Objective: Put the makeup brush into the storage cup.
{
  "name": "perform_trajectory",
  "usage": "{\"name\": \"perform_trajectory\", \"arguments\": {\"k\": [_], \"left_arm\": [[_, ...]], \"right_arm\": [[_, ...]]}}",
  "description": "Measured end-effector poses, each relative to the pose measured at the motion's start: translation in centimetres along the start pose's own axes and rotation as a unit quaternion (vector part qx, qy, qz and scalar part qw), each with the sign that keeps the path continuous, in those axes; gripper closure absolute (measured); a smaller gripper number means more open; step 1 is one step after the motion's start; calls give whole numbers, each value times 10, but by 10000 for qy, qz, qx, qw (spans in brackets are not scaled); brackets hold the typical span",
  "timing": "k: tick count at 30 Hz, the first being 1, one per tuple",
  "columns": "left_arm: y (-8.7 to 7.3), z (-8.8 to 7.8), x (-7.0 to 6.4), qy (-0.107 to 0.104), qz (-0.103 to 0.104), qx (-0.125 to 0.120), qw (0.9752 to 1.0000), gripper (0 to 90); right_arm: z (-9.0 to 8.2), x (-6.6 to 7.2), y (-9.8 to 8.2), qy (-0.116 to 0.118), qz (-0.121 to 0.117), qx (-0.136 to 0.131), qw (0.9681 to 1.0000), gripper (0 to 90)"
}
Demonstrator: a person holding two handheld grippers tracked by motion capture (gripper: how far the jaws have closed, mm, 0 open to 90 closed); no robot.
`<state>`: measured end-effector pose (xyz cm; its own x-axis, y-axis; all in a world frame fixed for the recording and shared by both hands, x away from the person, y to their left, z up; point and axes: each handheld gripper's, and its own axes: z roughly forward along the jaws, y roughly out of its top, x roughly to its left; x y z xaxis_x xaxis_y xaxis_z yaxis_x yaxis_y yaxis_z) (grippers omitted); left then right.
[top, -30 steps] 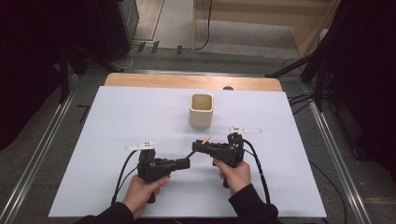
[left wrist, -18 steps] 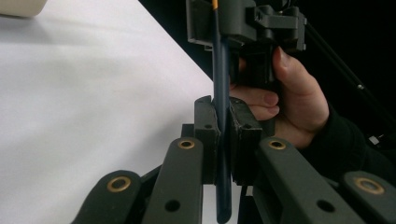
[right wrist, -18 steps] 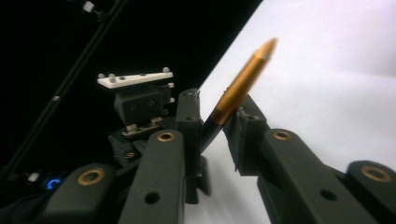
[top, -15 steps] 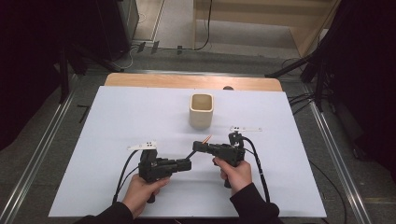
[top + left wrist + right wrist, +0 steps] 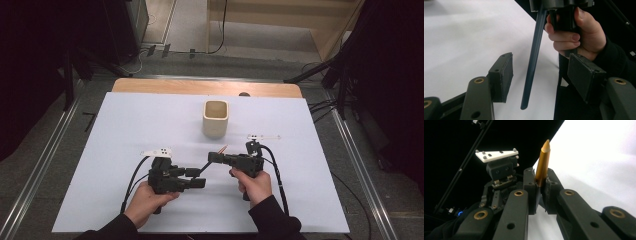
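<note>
Pen (image 5: 542, 165) with a gold-coloured tip and a long dark barrel was the thing in hand: the right gripper (image 5: 540, 185) had it pinched tight between its jaws just behind the gold end, and in the left gripper view the dark barrel (image 5: 532, 60) hung down from that grip, slanting between the two pads of the left gripper (image 5: 544, 75) without touching either. The left gripper's jaws had just been opening, and they stood spread on both sides of the barrel, so the whole load sat with the right one. From above, both grippers met low over the white table (image 5: 125, 125), near its front edge, with the cream cup (image 5: 215, 119) standing well apart behind them. The pen looked light and stiff, probably plastic or lacquered metal, with a smooth round barrel that could roll or slide lengthwise under flat pads. A grip across the barrel, square to its length and close to the middle, seemed the safest hold; the tapered gold end offered less surface and would likely slip. It seemed sturdy enough for firm pressure, though the point looked worth keeping clear of knocks against the cup's rim.
</note>
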<state>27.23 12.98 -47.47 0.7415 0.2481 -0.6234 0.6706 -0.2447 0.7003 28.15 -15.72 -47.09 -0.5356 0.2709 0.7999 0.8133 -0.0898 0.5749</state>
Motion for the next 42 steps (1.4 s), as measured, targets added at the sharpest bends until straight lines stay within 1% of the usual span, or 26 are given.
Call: {"name": "perform_trajectory", "arguments": {"k": [3, 4, 5, 6, 9, 11, 13, 15, 19, 20, 24, 27, 33, 36, 39, 42], "left_arm": [[2, -2, 0, 64, 42, 80, 9999, 358], [3, -3, 0, 115, 85, 134, 9998, 357], [3, -3, -1, 214, 168, 194, 9994, 356], [3, -4, -2, 246, 213, 193, 9993, 356], [5, -7, -2, 260, 237, 254, 9991, 355], [5, -7, -1, 279, 231, 350, 9987, 350], [6, -8, 0, 289, 268, 445, 9982, 343], [6, -8, 1, 306, 309, 545, 9976, 329], [5, -8, 2, 329, 316, 644, 9969, 301], [5, -8, 2, 307, 317, 670, 9968, 291], [5, -8, 1, 335, 433, 723, 9959, 274], [5, -8, 1, 399, 531, 779, 9947, 268], [7, -10, 3, 455, 539, 791, 9944, 269], [7, -9, 5, 265, 432, 791, 9956, 274], [7, -9, 5, 276, 478, 837, 9950, 281], [7, -8, 5, 282, 454, 859, 9949, 293]], "right_arm": [[0, -1, 0, -34, 33, 66, 10000, 834], [0, -1, 1, -43, 29, 88, 9999, 834], [0, -2, 1, -43, 52, 123, 9999, 834], [0, -3, 1, -55, 44, 142, 9999, 834], [0, -4, 2, -87, 66, 212, 9997, 834], [0, -5, 3, -103, 57, 278, 9995, 834], [1, -5, 4, -154, 59, 407, 9990, 834], [1, -3, 6, -197, -35, 516, 9985, 834], [2, -2, 8, -230, -84, 677, 9974, 834], [3, -3, 8, -241, -100, 715, 9971, 834], [4, -4, 9, -278, -157, 860, 9958, 834], [5, -4, 9, -306, -206, 926, 9950, 834], [10, -5, 11, -318, -299, 1157, 9923, 834], [13, -6, 12, -234, -295, 1232, 9917, 834], [18, -6, 13, -222, -345, 1359, 9899, 834], [23, -6, 13, -180, -380, 1492, 9879, 834]]}}
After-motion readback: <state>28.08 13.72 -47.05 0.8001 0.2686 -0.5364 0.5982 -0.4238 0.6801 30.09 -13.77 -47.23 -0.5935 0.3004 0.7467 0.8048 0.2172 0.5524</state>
